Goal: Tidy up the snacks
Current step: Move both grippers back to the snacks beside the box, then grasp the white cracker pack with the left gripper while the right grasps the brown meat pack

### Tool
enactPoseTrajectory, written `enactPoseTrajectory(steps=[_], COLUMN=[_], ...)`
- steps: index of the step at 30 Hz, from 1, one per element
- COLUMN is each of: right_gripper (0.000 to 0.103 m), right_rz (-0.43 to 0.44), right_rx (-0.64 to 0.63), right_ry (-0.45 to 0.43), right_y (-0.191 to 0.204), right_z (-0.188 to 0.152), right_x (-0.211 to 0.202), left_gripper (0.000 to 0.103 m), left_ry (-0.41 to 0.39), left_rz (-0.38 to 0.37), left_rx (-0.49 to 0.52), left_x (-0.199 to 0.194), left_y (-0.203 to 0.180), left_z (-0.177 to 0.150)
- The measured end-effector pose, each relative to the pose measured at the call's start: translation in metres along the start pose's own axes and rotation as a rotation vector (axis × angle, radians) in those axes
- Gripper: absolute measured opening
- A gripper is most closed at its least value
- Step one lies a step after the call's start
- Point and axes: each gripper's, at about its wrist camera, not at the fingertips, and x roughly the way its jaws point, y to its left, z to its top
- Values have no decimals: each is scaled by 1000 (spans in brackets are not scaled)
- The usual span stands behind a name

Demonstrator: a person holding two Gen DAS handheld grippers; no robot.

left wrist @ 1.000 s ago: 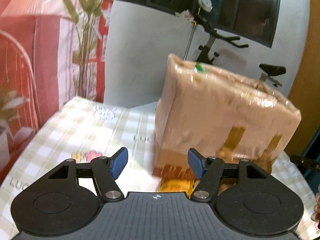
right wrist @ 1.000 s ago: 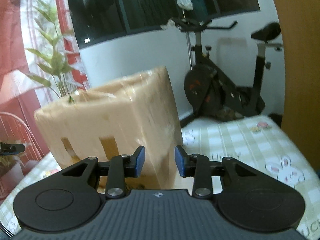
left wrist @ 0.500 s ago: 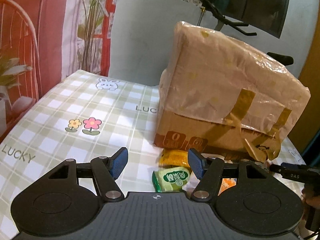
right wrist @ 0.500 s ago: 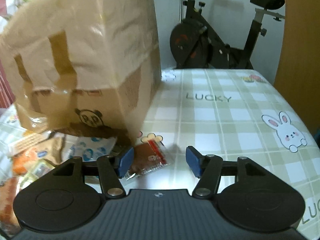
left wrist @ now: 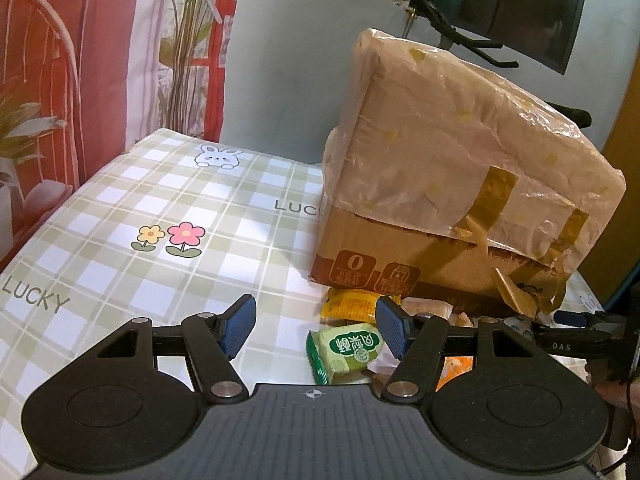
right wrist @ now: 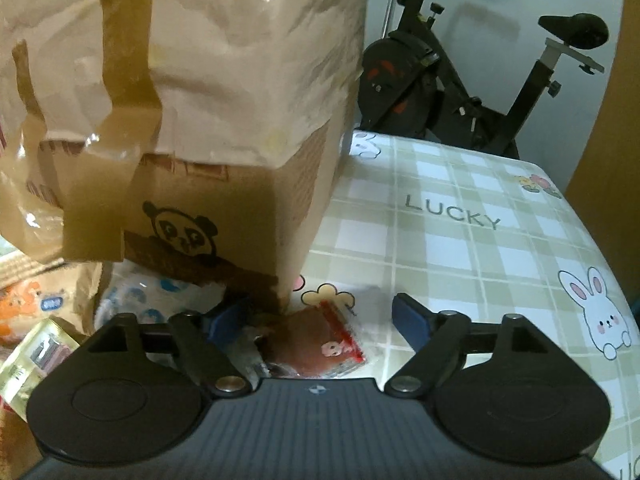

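Dropped lower than a second ago, both views, so that the foot of the taped cardboard box (left wrist: 460,184) and the snacks spilled in front of it now fill the frame instead of the wall and exercise bike (right wrist: 472,80) behind. Widened as well since then, the right gripper (right wrist: 320,316), blue pads far apart and empty, straddling a dark red snack packet (right wrist: 320,340) lying flat just off the box's near corner; probably lined up for a pinch across its width. Left gripper (left wrist: 312,322) likewise spread and holding nothing, poised above a green packet (left wrist: 344,350) with a yellow packet (left wrist: 348,304) just beyond, touching the box's base.

Packets heaped loosely against the carton, likely tipped out for sorting: blue-and-white wrapper (right wrist: 156,296), orange one (right wrist: 24,304) and a gold pack (right wrist: 36,356) crowded to the left of the right view.

Tight on the box side: left pad (right wrist: 224,318) of the right gripper nearly against the cardboard corner, little slack there. Plenty of bare checked tablecloth (right wrist: 460,248) to the right, up to the table's rounded edge, and a broad open stretch (left wrist: 140,220) on the far left too.
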Motion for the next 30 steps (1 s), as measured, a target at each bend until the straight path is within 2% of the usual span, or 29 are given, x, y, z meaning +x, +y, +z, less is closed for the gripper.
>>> enactPoseTrajectory(steps=[1,7,16,18,20,27,30], right_gripper=[87,88,86,81,70,69,49], right_rz=[-11,-43,-31,-30,-18,-12,-12], right_rx=[-5,8,85,82,82,81,78], right_ry=[-3,-3,-6,-6,-16,-45,-66], right_y=[1,1,-19,-20,-21,-13,-13], right_z=[-1,-10,-30,-29,-27,-24,-26], right_x=[1,-5,-24,-25,-26,-19,-21], left_gripper=[68,68,68,68,68,68,68], left_ry=[1,9,30,37,45,74,82], left_rz=[0,-4,-14,-19,-27,-57,-69], left_rx=[-2,-11,-18,-24,-23,-7,2], left_x=[0,2,3,3,4,3,2], left_y=[0,0,-2,-3,-5,-17,-21], left_z=[0,-3,-10,-12,-15,-23,-26])
